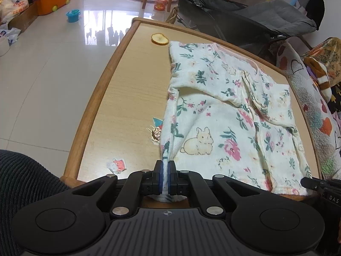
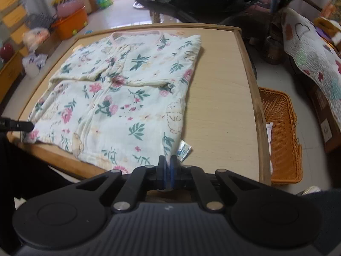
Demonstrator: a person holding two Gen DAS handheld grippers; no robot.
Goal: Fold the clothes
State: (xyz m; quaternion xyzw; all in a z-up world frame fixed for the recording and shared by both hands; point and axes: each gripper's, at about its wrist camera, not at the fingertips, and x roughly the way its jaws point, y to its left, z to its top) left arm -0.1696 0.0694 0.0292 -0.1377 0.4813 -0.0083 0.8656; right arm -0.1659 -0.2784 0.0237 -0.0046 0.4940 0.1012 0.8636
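The floral baby garment (image 1: pixel 223 115) lies spread on the wooden table (image 1: pixel 127 89), its pink-trimmed neckline toward the far edge and its hem hanging slightly over the near edge, with both sleeves already turned in across the chest. The left hand-held gripper (image 1: pixel 165 177) is clenched on the hem's near left corner, cloth pinched between its blue pads, and the right hand-held gripper (image 2: pixel 168 175) is clenched on the near right corner, just beside the care label (image 2: pixel 184 148). The likely next move is carrying the hem up toward the neckline, and several things could spoil it. Each pinch holds only a thin bit of soft, loose-woven cloth, so a quick lift might pull a corner free and drop it crooked. If the two corners rise unevenly or spread apart, the body will skew and the fold line will slant. Dragging rather than lifting may tug the turned-in sleeves open or slide the whole garment toward the far edge, where a dried fruit slice (image 1: pixel 159 39) sits close to the shoulder. The label could also end up folded outward.
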